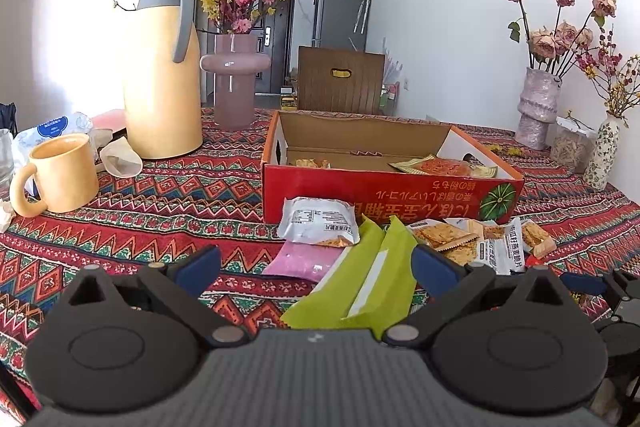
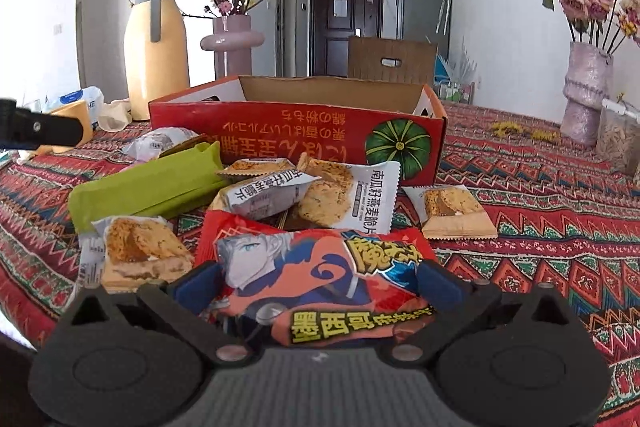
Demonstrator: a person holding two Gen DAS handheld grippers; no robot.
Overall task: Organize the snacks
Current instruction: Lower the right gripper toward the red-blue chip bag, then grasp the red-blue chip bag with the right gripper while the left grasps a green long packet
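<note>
A red cardboard box [image 1: 392, 191] [image 2: 280, 131] stands open on the patterned tablecloth, with an orange packet [image 1: 444, 167] inside. Loose snacks are piled in front of it. My left gripper [image 1: 316, 267] is open, and a green packet [image 1: 372, 279] [image 2: 148, 187] lies between its fingers, closer to the right one. A silver-white packet [image 1: 318, 223] and a pink packet [image 1: 300, 259] lie just beyond. My right gripper [image 2: 318, 283] is open, its fingers flanking a red cartoon-printed packet [image 2: 320, 279]. White oat-crisp packets [image 2: 344, 199] and biscuit packets [image 2: 456, 211] lie past it.
A yellow thermos [image 1: 160, 75], a yellow mug [image 1: 60, 171] and a pink vase with flowers [image 1: 234, 79] stand at the left back. More vases [image 1: 536, 107] and a jar [image 1: 572, 143] line the right side. A wooden chair [image 1: 340, 79] stands behind the table.
</note>
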